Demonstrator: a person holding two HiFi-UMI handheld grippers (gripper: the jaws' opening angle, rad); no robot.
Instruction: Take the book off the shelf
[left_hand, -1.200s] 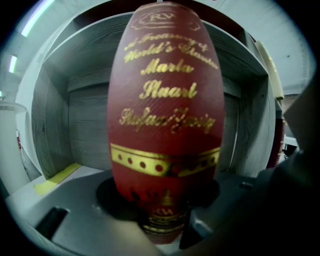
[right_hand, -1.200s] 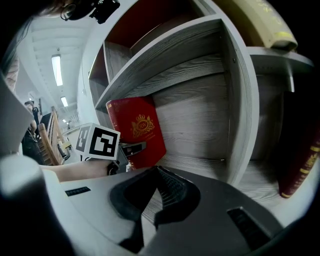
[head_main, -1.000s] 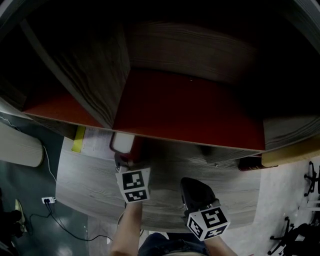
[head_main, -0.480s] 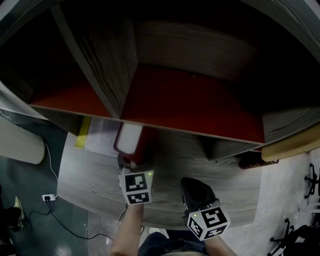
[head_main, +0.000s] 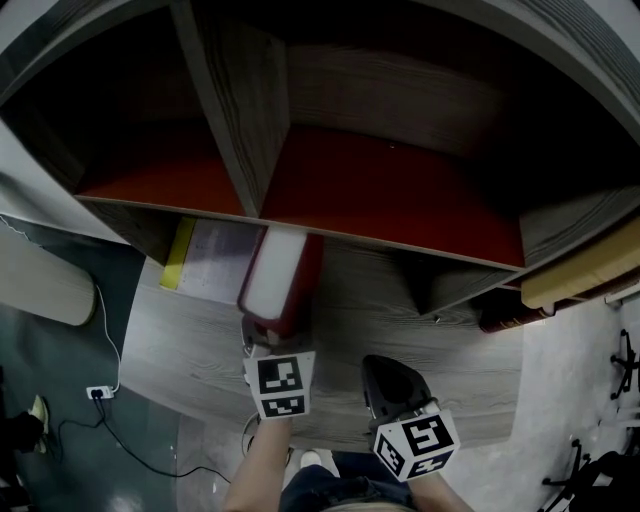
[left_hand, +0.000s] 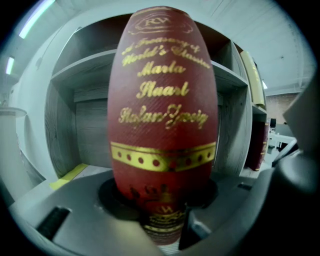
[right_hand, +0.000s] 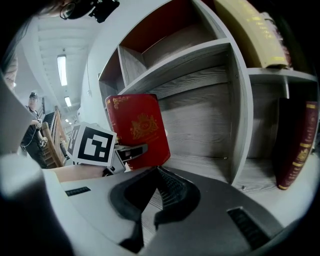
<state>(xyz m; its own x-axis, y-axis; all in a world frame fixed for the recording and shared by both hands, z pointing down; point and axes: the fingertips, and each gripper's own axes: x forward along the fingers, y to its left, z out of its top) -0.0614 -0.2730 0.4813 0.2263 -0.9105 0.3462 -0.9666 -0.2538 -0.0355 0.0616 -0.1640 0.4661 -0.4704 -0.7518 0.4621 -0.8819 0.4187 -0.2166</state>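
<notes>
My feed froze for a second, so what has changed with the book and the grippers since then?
The red book, clamped at its spine in the left gripper, has slid further out of the shelf toward the person; more of its white page edge now shows. No grip was taken or released. The right gripper stays beside it, empty.

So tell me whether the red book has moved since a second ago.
Yes: the red book has slid further out past the shelf's front edge, toward the person.
</notes>
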